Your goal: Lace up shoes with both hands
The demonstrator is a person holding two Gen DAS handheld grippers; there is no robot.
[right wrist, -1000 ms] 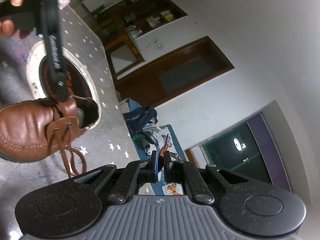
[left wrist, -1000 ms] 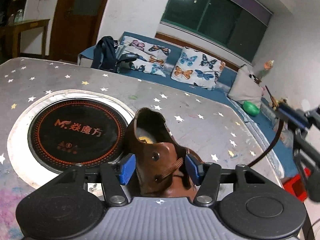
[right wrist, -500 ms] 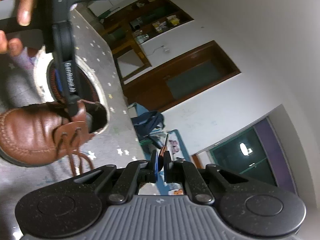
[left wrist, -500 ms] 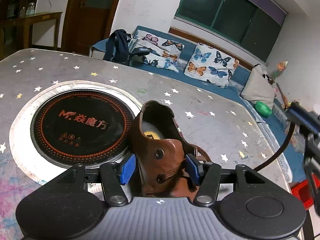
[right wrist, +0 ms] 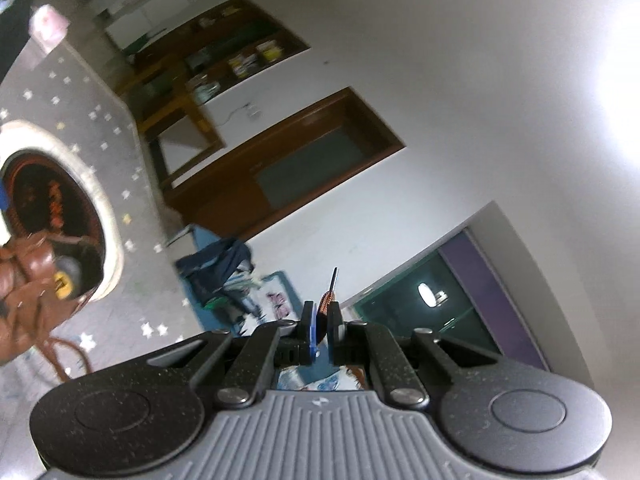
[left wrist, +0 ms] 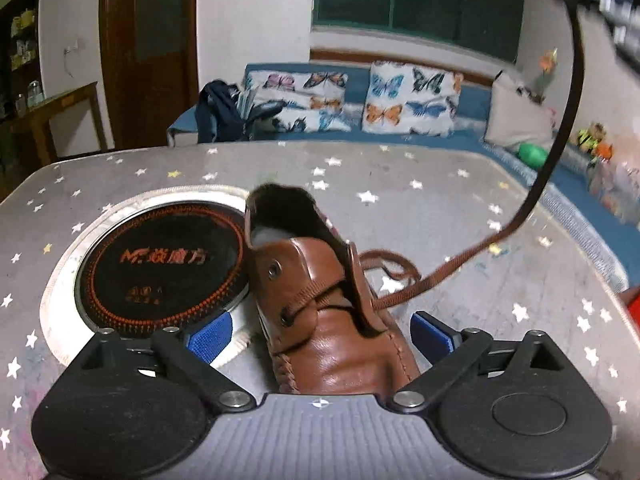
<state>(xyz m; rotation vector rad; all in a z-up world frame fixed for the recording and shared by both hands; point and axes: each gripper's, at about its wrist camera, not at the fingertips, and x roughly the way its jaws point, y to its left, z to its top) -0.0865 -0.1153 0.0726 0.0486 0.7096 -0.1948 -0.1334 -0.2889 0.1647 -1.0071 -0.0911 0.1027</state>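
Woven lace pinched by right hand-held gripper; left hand-held gripper spread around leather shoe

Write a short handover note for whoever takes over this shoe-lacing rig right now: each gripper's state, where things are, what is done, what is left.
Left gripper: open, its blue pads either side of the brown shoe, not clamping it.
Right gripper: shut on the lace near its tip, raised high to the right, so the lace rises from the shoe.
The shoe stands on the star-patterned table, beside the round black cooktop.
Done: lace crosses the lower eyelets.
Left: upper eyelet looks empty; thread it, then tie.
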